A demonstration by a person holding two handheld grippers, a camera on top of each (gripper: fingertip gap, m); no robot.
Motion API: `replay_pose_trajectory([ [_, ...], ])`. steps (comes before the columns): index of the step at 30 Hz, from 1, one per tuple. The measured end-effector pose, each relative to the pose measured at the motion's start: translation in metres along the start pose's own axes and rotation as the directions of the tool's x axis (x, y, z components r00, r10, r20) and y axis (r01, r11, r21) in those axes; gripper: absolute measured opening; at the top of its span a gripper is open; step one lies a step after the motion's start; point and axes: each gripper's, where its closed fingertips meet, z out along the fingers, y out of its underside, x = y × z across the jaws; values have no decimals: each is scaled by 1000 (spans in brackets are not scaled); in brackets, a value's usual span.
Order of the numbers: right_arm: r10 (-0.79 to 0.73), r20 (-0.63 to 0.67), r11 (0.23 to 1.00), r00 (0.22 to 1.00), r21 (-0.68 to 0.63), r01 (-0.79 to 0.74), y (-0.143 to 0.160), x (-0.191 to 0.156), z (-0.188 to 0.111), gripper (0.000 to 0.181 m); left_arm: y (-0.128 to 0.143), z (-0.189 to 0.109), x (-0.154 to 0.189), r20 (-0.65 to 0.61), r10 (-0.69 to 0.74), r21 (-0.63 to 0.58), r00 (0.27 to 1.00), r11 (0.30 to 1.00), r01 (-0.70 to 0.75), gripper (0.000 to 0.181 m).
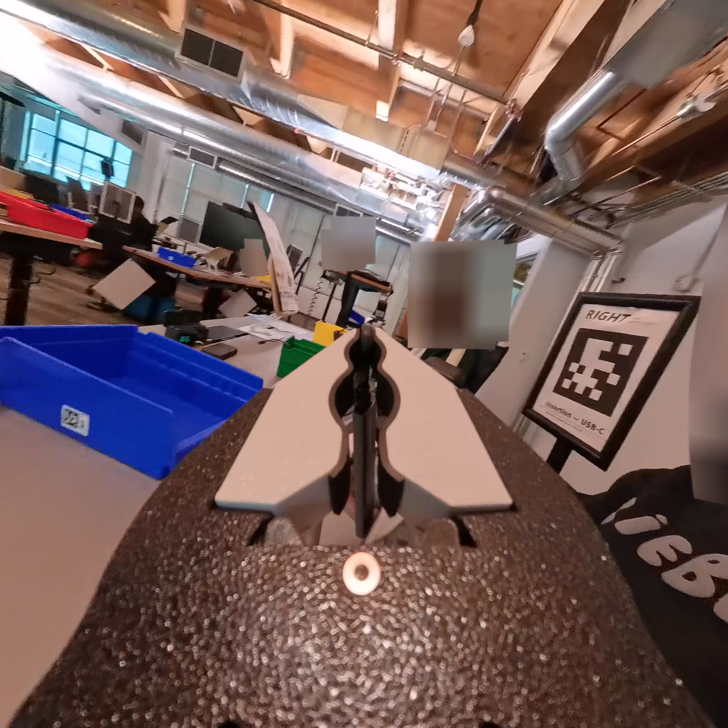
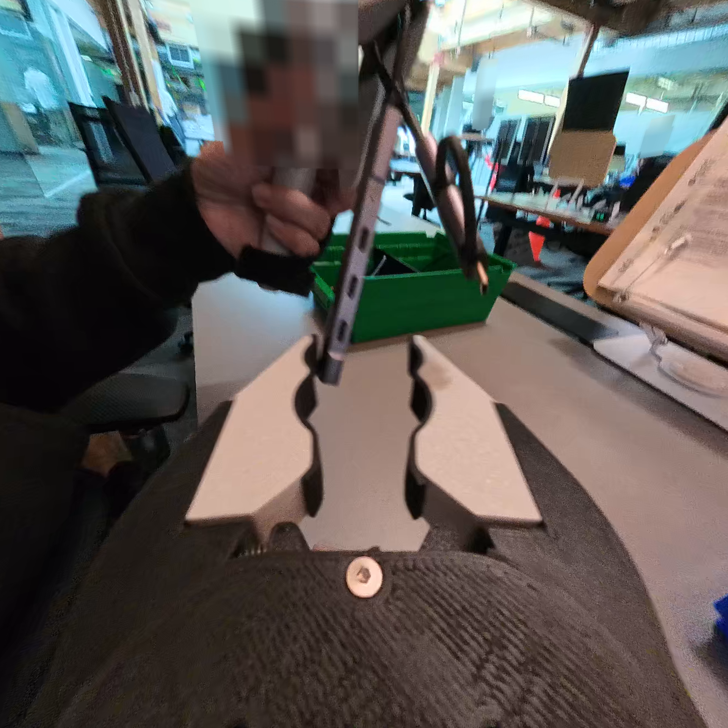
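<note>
At twelve o'clock, a grey hub (image 2: 356, 252) is clamped by the left tool (image 1: 364, 335); the right tool (image 2: 362, 354) is held apart, its left finger (image 2: 272, 413) touching the hub's end.

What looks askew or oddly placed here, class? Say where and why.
The grey hub hangs tilted in mid-air, with its lower end against one finger of the open right gripper rather than centred in the gap. Its cable loops free, and the plug dangles above the green bin.

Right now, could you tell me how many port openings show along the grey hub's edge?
3 on the grey hub: upper, middle, lower; more may be hidden.
</note>
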Motion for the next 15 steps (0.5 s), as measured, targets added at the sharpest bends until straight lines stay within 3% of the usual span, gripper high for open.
replay_pose_trajectory([
  [1, -23, 14, 999, 1000, 45, 22, -6, -2, -1, 20, 4, 2, -1, -8, -2, 10, 1000, 1000, 2, 0],
  [2, -47, 10, 995, 999, 87, 46, -13, -1, -4, 10, 6, 3, -4, -5, 5, 24, 1000, 1000, -5, 0],
  [5, -132, -91, 988, 987, 68, 138, -14, 20, -12, 7, 5, 1, -6, -41, 16, 63, 999, 998, -14, 1],
  [8, -383, -228, 922, 895, -33, 386, -9, 47, -27, 7, 18, 1, -13, -11, 70, 2, 997, 998, -70, 4],
  [11, -678, -288, 735, 676, -271, 622, 4, 74, -45, 7, 32, -5, -29, 94, 147, -97, 985, 986, -138, 35],
  [13, -825, -177, 555, 537, -434, 709, 23, 85, -55, 7, 32, -13, -37, 169, 223, -144, 960, 969, -200, 46],
  [15, -886, -77, 422, 458, -544, 725, 40, 96, -64, 7, 32, -21, -39, 221, 350, -234, 910, 925, -299, 44],
])
